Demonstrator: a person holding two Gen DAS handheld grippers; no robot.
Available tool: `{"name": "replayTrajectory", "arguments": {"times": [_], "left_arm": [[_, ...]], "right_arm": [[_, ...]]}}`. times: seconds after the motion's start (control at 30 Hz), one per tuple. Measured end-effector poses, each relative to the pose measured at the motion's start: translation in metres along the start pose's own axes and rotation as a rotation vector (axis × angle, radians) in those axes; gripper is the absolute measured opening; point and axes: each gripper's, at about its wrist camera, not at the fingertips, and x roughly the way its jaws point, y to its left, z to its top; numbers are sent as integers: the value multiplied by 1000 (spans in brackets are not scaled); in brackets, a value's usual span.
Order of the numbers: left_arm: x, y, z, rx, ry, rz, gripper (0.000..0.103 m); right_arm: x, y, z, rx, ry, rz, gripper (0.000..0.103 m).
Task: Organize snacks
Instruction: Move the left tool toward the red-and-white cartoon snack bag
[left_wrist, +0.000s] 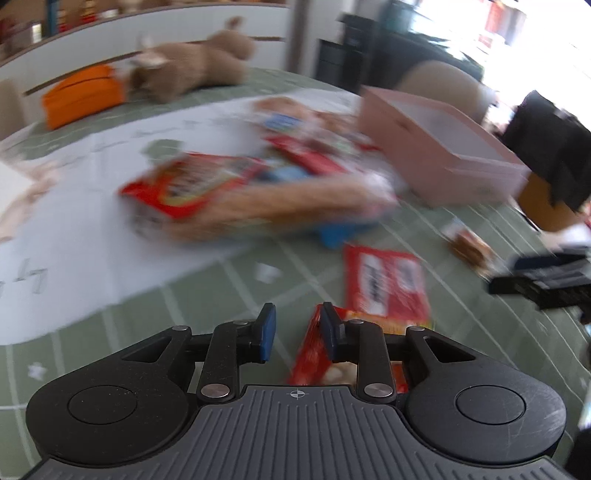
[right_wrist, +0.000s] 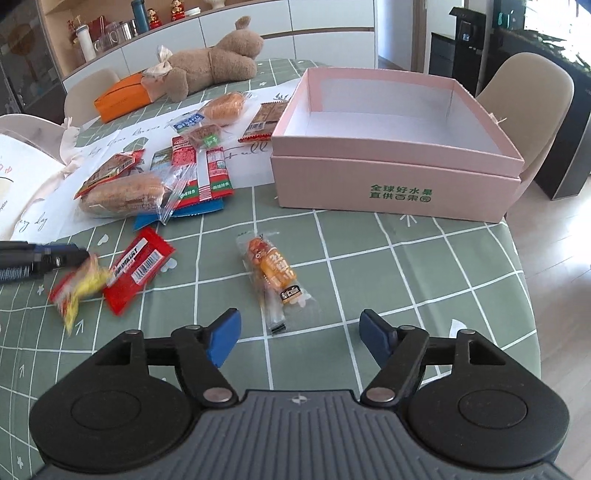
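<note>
**A:** Two grippers, two states. My right gripper (right_wrist: 300, 334) stands wide with nothing between its pads. My left gripper (left_wrist: 297, 332) is clamped on a red-and-yellow packet (left_wrist: 314, 354).

**B:** Where's your next snack?

**A:** An orange sausage packet (right_wrist: 275, 275) lies flat on the tablecloth (right_wrist: 424, 280), on the near side of the pink box (right_wrist: 395, 184) and well apart from it.

**B:** How will it handle?

**A:** Light, I'd judge, with slick film over a firm core. I'd pinch across its middle, not the flimsy sealed ends.

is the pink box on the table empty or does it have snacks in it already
Empty, as far as visible. The pink box shows only bare white floor and walls; its near inside corner is hidden.
</note>
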Motion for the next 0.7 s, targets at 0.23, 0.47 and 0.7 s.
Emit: {"name": "replayTrajectory", "arguments": {"times": [0.23,0.47,0.7], "left_arm": [[-28,-11,-5,-128,-12,71,31],[-45,-11,-3,-232,89,66,31],[-35,-52,-11,-107,165,40,31]], "right_arm": [[-1,7,-1,-30,-3,2,76],[-3,3,-1,-33,-9,-6,79],[-8,4,-2,-61,-14,16,80]]}}
